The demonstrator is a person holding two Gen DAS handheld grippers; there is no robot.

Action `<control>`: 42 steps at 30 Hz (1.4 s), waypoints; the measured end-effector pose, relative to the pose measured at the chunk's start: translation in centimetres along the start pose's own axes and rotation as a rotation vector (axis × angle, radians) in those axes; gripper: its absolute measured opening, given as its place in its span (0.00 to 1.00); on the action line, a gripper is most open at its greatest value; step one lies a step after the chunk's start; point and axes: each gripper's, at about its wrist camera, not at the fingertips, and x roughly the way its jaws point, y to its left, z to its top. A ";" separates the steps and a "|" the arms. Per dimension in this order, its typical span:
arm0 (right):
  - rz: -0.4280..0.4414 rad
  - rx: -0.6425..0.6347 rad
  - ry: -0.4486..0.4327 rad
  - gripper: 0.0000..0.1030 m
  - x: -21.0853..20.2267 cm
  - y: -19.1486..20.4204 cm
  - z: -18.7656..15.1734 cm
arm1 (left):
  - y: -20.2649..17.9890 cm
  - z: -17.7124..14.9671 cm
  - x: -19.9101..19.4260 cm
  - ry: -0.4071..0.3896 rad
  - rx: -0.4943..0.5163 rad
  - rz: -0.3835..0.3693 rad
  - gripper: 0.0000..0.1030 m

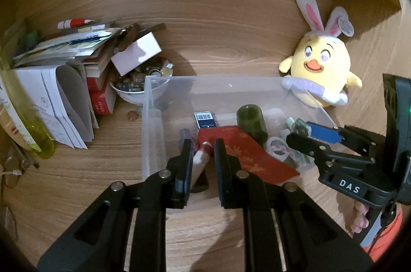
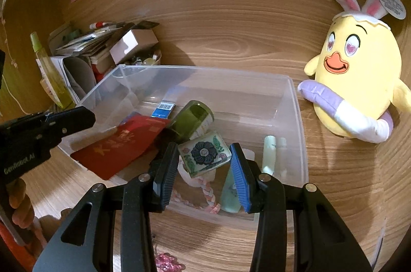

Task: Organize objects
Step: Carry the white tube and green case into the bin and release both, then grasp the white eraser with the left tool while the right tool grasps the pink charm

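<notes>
Black left gripper [image 1: 203,151] fingers clenched on small white red-capped tube [image 1: 199,161].
Right gripper [image 2: 204,156] fingers grasping square glass flower-patterned tile [image 2: 204,152] over clear plastic bin [image 2: 298,118].

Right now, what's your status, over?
Left gripper shut on white tube. Right gripper shut on flower tile, above clear bin. Red envelope and green bottle crowd the bin floor below.
</notes>
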 end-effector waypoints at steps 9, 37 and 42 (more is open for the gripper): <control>0.009 -0.021 -0.012 0.39 -0.9 0.4 0.1 | -0.3 -0.2 -2.8 -0.110 -0.009 0.037 0.79; 0.025 -0.129 -0.074 0.79 -8.4 2.5 -4.1 | 0.4 -5.0 -9.2 -0.057 0.055 0.061 0.96; 0.033 -0.152 -0.012 0.79 -7.4 2.9 -5.7 | 1.1 -6.4 -7.9 0.025 0.053 0.087 0.96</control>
